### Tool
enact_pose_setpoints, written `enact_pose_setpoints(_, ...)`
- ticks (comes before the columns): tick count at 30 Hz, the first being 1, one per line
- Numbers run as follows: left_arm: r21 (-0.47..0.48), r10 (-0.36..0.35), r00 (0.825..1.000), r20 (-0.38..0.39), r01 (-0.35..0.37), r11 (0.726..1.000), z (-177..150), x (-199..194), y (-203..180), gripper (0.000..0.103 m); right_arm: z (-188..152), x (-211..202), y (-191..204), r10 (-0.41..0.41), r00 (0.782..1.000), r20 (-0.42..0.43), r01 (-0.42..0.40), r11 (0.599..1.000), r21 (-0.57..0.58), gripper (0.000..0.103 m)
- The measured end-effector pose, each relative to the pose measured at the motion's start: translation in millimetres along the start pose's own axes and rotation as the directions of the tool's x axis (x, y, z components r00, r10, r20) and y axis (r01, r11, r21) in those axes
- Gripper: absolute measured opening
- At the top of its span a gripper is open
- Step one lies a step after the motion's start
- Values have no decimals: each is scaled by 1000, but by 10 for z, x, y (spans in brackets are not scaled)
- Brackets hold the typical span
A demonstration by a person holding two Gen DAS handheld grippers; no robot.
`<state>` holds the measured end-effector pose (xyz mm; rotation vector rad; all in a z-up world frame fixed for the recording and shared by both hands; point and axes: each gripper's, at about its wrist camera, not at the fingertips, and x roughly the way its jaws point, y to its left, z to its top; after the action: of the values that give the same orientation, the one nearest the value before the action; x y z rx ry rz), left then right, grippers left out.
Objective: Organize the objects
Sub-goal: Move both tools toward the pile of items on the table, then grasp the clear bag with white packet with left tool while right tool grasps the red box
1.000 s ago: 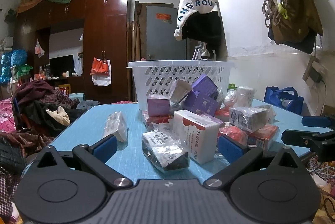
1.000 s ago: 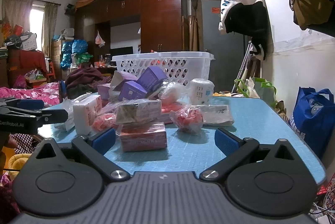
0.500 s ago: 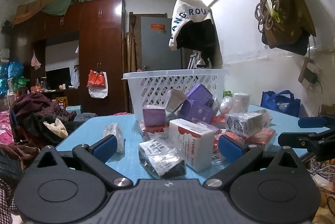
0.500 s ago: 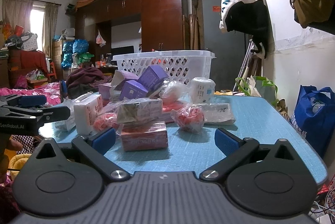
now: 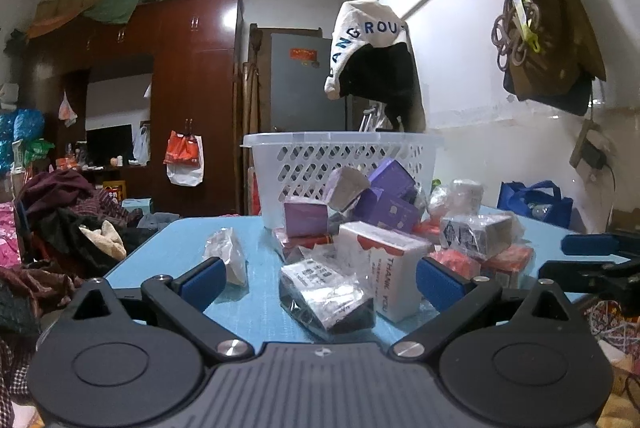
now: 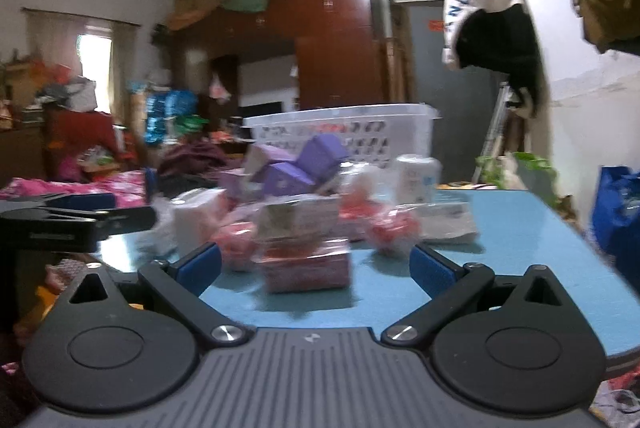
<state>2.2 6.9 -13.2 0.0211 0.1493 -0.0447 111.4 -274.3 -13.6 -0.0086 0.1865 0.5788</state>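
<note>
Left wrist view. Left gripper [image 5: 318, 274] low at the near edge of the blue table [image 5: 180, 240], jaws spread wide, nothing pressed between the pads. Straight ahead and closest: a dark packet in clear wrap [image 5: 326, 294], lying slightly askew, front edge between the fingertips' line. Just right of it, touching, a white box with a red band [image 5: 390, 268]. A small clear bag [image 5: 228, 254] sits apart on the left. Farther back, purple boxes [image 5: 386, 196] heaped at odd tilts against the white lattice basket [image 5: 340, 160], which stands at the far edge and looks empty from here (inside not really visible). The right gripper [image 5: 592, 260] shows edge-on at far right, off the table's side.

Right wrist view (blurred). Right gripper [image 6: 316, 264] jaws wide but closing; a red wrapped box [image 6: 306, 266] lies ahead between the finger lines, pads not touching it. A second wrapped box [image 6: 298, 218] rests on top of it. Red bundles [image 6: 394, 228] either side, white cylinder [image 6: 418, 176] behind, basket [image 6: 344, 126] at the far end.

Judgement: sorting is at its start; the pile is all outside the basket. Step in hand looks like lining up a first pick. Next move calls for advancing until the pads flank one item, then closing; crinkly wrap may slip, and the stacked box could topple.
</note>
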Motion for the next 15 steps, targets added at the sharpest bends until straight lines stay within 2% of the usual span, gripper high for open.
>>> enact_pose_setpoints(4, 6, -3, 1000, -14, 3, 1000, -30, 42, -1, 98, -48, 70, 32, -19, 1000, -8, 19, 1000, -17, 83)
enact_pose_setpoints(7, 8, 3, 1000, -27, -3, 1000, -64, 85, 18, 95, -48, 120, 11, -32, 999, -24, 31, 999, -16, 79)
enact_pose_setpoints(12, 1, -11, 997, -77, 12, 1000, -119, 254, 37, 92, -57, 199, 58, -33, 999, -38, 32, 999, -39, 81)
enact_pose_setpoints(15, 9, -4, 996, -91, 5, 1000, -134, 323, 40, 82, -64, 256, 73, -34, 998, -43, 32, 998, -51, 81)
